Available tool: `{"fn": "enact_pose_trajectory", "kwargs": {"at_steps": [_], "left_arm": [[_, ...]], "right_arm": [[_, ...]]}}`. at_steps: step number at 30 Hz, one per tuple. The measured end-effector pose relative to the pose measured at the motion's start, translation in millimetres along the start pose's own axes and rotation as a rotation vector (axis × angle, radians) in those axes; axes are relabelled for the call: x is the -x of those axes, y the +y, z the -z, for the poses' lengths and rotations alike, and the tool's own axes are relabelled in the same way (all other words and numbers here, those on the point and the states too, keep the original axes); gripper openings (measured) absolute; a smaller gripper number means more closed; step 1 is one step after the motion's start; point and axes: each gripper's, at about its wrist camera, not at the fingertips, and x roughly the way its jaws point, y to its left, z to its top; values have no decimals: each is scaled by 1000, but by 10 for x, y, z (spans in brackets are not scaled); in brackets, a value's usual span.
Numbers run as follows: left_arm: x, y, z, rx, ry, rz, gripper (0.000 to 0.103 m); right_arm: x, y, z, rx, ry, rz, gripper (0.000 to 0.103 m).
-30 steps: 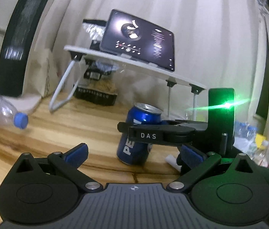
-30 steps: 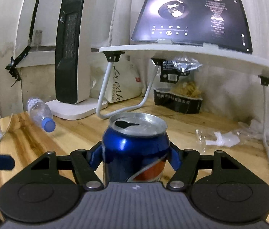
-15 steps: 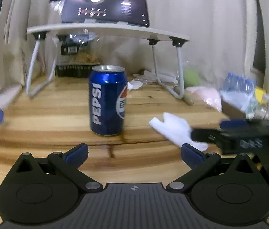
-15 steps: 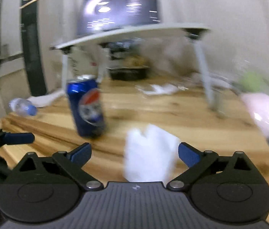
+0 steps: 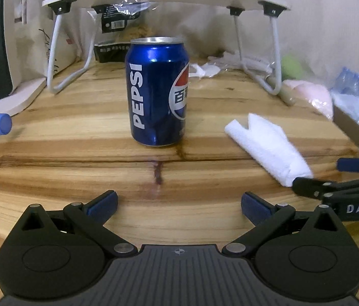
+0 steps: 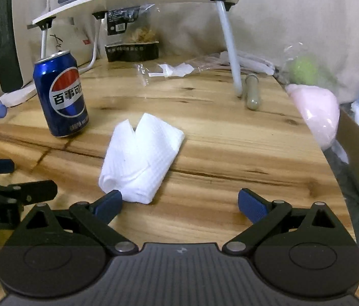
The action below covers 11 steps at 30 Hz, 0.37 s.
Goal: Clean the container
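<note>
Your right gripper (image 6: 180,201) has just been opening (nothing between its jaws), its left pad beside the white cloth (image 6: 141,160). Your left gripper (image 5: 179,201) gapes empty, facing the upright can (image 5: 157,91) on the wooden table (image 5: 77,132).

Blue Pepsi can (image 5: 158,91) upright on worktop (image 5: 77,137), top opened; folded white cloth (image 6: 141,158) lies flat nearby, apart.

Blue can (image 5: 157,91) (red-white-blue roundel), white cloth (image 6: 141,158), streaky honey-brown wooden tabletop (image 6: 217,132)
</note>
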Motion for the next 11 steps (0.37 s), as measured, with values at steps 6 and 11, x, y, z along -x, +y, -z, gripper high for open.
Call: {"fn": "enact_pose_trajectory", "kwargs": {"at_steps": [6, 11], "left_arm": [[-60, -40, -46, 4, 4, -35, 103], [-90, -52, -67, 8, 1, -50, 103]], "right_arm": [[-33, 30, 2, 8, 3, 10, 103], [-22, 29, -1, 7, 3, 10, 103]]}}
